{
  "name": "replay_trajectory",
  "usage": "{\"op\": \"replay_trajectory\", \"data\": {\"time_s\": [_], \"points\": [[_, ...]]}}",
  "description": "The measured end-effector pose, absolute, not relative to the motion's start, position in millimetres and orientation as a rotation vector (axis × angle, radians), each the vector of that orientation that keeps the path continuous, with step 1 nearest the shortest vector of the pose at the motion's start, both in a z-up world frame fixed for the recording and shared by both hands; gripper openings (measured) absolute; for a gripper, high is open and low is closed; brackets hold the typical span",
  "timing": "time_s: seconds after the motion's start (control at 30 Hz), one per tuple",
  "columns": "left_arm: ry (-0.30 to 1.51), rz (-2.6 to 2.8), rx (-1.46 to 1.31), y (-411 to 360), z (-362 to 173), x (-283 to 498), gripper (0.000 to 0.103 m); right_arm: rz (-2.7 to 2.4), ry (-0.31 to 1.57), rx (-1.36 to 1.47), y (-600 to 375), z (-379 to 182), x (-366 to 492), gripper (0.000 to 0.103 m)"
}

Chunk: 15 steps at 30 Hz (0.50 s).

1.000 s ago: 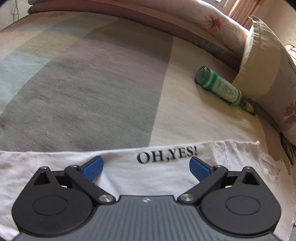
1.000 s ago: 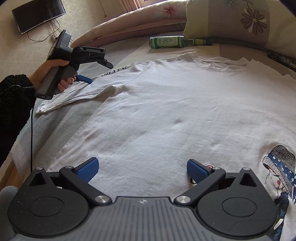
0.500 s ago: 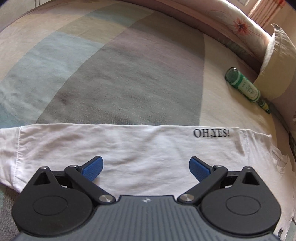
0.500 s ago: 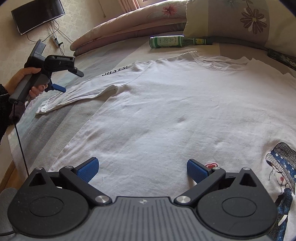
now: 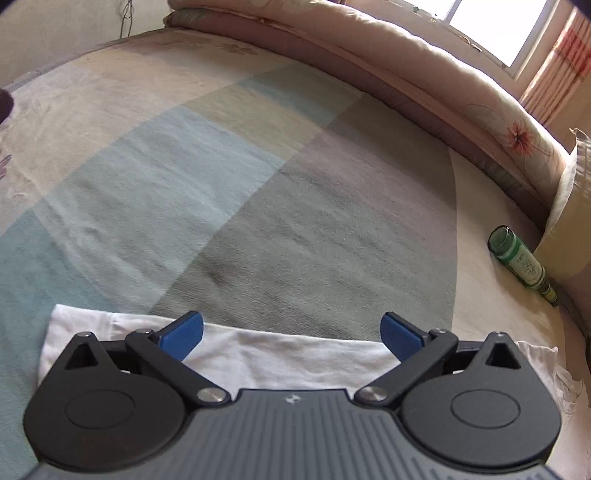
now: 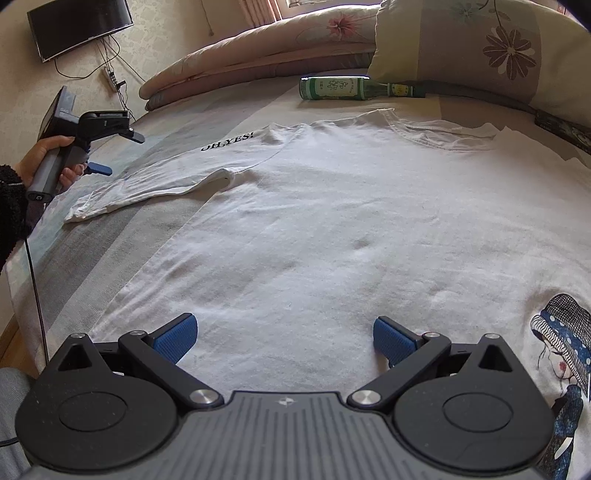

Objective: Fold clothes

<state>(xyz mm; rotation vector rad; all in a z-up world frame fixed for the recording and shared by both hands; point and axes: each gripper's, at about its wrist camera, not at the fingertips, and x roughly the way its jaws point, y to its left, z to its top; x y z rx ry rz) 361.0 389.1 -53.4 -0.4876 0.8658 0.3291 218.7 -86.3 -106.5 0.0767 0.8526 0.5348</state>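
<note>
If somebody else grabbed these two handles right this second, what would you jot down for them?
Left gripper: open, empty, near the cuff end of the sleeve.
Right gripper: open, empty, over the lower part of the white T-shirt.
The shirt lies spread flat on the bed, sleeve stretched out sideways. A green bottle lies beyond the collar.
Done: no fold visible.
Left: all the folding, probably starting with that sleeve.

A green bottle (image 6: 334,88) lies on its side on the bedspread (image 5: 258,206), far ahead of the fingers, its neck touching a flowered pillow (image 6: 476,44). A rolled quilt (image 6: 258,51) lies behind; a screen (image 6: 79,26) hangs upper left.
</note>
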Motion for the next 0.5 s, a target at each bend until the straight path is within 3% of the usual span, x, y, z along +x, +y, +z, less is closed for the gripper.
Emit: {"op": "replay_trajectory", "data": {"time_s": [0.23,0.5], "points": [[0.941,0.391,-0.578,426,-83,337,0.101,0.532,0.849,0.082,-86,-107,218,0.103],[0.833,0.399,-0.531,430,-80,349,0.102,0.527,0.831,0.035,-81,-109,217,0.103]]}}
